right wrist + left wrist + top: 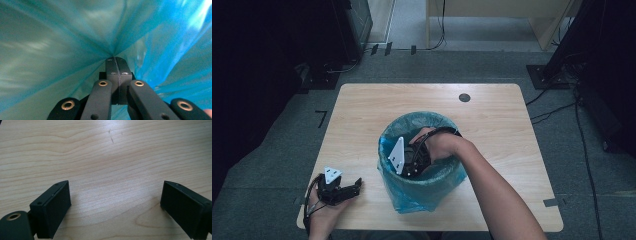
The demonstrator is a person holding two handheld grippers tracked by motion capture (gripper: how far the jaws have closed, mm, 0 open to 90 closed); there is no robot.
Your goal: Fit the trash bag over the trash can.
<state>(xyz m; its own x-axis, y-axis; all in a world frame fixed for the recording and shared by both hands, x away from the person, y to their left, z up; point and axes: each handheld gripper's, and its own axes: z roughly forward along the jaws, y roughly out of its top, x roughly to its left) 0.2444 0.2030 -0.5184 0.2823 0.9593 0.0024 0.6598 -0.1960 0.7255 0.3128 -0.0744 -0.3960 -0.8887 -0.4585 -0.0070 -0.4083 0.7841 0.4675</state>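
A: Left gripper (343,189) first? It sits at the near left edge of the table (362,107), held in the left hand (323,210). Jaws stand wide apart, released, nothing between them. Its own view gives bare wood grain under the two black pads (58,207).

B: Touching the table?

A: Can't tell; low over it, at least. Well apart from the bin.

B: Next, moving right.

A: Blue bag (422,192) lining a bin, middle of the table, slightly toward the near side. Bag is folded over the rim all round, upright.

B: And the right gripper?

A: Right gripper (412,167) is down inside the bag, with the grey plate (397,155) sticking up at the left of the opening. Right hand (442,145) and forearm reach in over the right side of the rim.

B: State?

A: Clenched, pads pressed flat together in its own view (117,62). Tips sit right at a spot where the blue film (62,37) gathers into radiating creases. Whether film is pinched between them, can't tell.
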